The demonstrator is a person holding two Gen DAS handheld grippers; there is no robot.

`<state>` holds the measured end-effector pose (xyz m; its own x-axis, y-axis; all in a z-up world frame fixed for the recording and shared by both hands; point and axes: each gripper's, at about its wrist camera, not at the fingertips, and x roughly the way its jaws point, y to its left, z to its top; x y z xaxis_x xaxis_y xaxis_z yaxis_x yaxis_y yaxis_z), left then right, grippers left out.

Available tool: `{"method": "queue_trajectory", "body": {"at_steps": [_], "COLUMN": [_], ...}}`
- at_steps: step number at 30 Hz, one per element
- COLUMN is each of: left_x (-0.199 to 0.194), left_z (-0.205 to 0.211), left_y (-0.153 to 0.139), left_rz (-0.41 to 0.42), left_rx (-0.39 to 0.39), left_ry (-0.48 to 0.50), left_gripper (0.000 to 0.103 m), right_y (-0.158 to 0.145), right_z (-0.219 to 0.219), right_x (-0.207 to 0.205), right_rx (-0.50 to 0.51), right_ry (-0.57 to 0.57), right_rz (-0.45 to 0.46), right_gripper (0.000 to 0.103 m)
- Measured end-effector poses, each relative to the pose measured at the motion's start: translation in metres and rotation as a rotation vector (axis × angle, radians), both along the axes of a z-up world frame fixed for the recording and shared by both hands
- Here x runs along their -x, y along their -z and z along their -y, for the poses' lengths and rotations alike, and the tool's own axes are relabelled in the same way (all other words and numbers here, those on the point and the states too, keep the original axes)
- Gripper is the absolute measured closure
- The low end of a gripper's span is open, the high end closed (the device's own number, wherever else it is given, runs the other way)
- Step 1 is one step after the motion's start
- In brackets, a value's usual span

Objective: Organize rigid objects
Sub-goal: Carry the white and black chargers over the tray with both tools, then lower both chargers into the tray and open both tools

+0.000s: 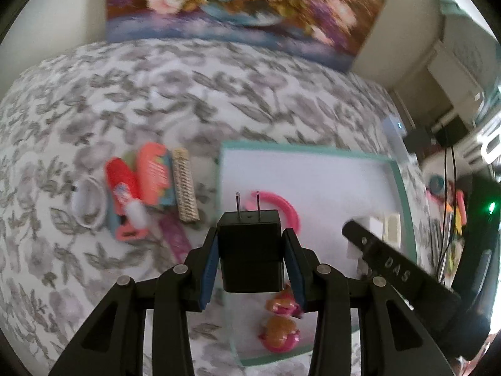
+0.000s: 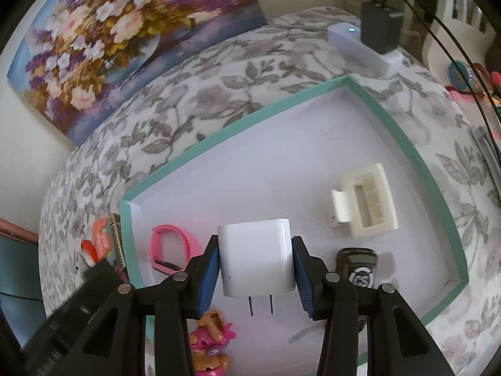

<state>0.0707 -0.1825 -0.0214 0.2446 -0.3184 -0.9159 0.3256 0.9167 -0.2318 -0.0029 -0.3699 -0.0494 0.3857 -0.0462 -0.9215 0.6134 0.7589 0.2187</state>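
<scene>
My left gripper (image 1: 251, 244) is shut on a black plug adapter (image 1: 250, 250), prongs pointing away, held over the near left edge of the teal-rimmed white tray (image 1: 404, 188). My right gripper (image 2: 256, 263) is shut on a white plug adapter (image 2: 256, 257), prongs toward the camera, above the tray (image 2: 391, 116). In the tray lie a pink wristband (image 2: 173, 244), a cream hair claw (image 2: 364, 200), a black key fob (image 2: 357, 266) and a pink and orange toy figure (image 2: 209, 341). The other gripper's black finger (image 1: 391, 266) reaches in from the right.
Left of the tray on the floral bedspread (image 1: 156, 94) lie a coral comb (image 1: 155, 175), a red tube (image 1: 120, 181), a white round case (image 1: 87, 203) and a woven clip (image 1: 186, 185). A white power strip (image 2: 363, 47) with a black charger sits beyond the tray. A flower painting (image 2: 125, 31) leans behind.
</scene>
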Motion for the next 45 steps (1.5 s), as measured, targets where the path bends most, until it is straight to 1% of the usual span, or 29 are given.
{"method": "queue_trajectory", "body": {"at_steps": [5, 14, 21, 26, 33, 36, 40, 45], "left_x": [0.009, 0.012, 0.013, 0.014, 0.013, 0.012, 0.010, 0.005], "left_z": [0.015, 0.017, 0.021, 0.020, 0.024, 0.023, 0.019, 0.005], "left_y": [0.013, 0.027, 0.038, 0.040, 0.042, 0.034, 0.022, 0.013], "left_rz": [-0.042, -0.083, -0.095, -0.096, -0.093, -0.082, -0.049, -0.037], "left_rx": [-0.024, -0.073, -0.117, -0.118, -0.135, -0.119, -0.116, -0.097], "left_ry": [0.041, 0.050, 0.060, 0.060, 0.063, 0.060, 0.053, 0.010], "left_gripper": [0.061, 0.061, 0.062, 0.062, 0.062, 0.061, 0.052, 0.051], "right_y": [0.002, 0.008, 0.019, 0.025, 0.017, 0.011, -0.002, -0.013], "right_z": [0.006, 0.000, -0.001, -0.003, -0.006, -0.006, -0.007, -0.007], "right_x": [0.005, 0.000, -0.002, -0.003, -0.004, -0.003, -0.002, 0.000], "right_rx": [-0.007, -0.010, -0.020, -0.021, 0.004, 0.008, 0.026, 0.039], "right_ry": [0.014, -0.018, -0.033, -0.039, -0.044, -0.041, -0.038, -0.030], "right_rz": [-0.009, -0.025, -0.072, -0.094, -0.076, -0.061, -0.018, 0.021], "right_gripper": [0.056, 0.056, 0.056, 0.055, 0.055, 0.055, 0.055, 0.055]}}
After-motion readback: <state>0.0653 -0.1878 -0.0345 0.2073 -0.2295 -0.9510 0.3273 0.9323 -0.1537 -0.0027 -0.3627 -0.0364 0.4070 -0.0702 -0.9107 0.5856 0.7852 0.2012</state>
